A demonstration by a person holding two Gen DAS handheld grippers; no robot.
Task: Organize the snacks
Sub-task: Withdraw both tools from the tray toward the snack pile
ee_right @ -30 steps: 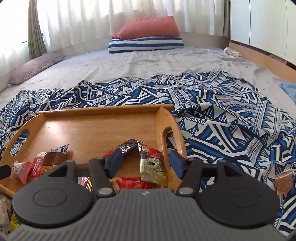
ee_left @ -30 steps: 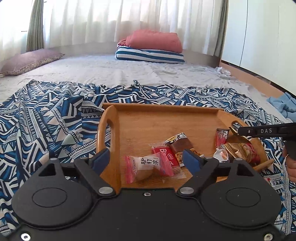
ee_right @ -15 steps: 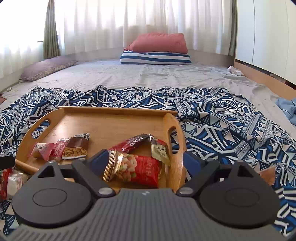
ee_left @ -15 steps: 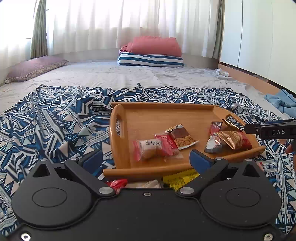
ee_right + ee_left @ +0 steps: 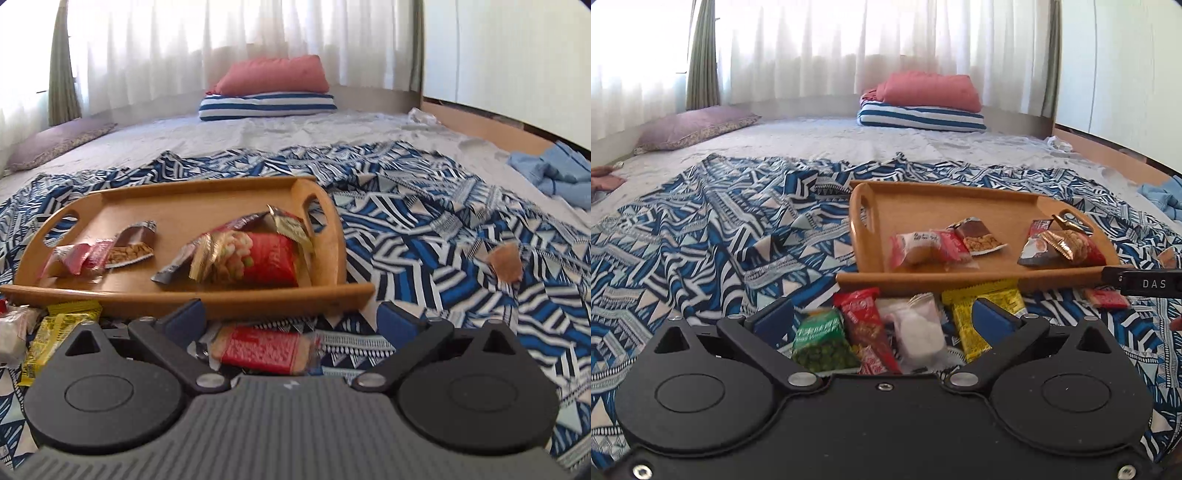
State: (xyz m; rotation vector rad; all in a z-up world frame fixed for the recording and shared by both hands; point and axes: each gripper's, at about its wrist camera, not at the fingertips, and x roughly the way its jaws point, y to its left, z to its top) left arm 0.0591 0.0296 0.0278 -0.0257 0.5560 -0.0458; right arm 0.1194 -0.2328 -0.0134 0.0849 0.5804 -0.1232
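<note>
Hovering left gripper (image 5: 882, 317) over loose snacks (image 5: 916, 328), right gripper (image 5: 290, 317) near tray (image 5: 184, 295), both fingers apart

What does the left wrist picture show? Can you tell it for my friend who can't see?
The open left tongs hover over loose snacks on a blue patterned cloth: a green pea packet, a red packet, a white one and a yellow one. Just beyond, a wooden tray holds more snacks.

Both wrist views sit low over the patterned blanket (image 5: 720, 236), facing the shared wooden tray (image 5: 923, 210) nearby.
</note>
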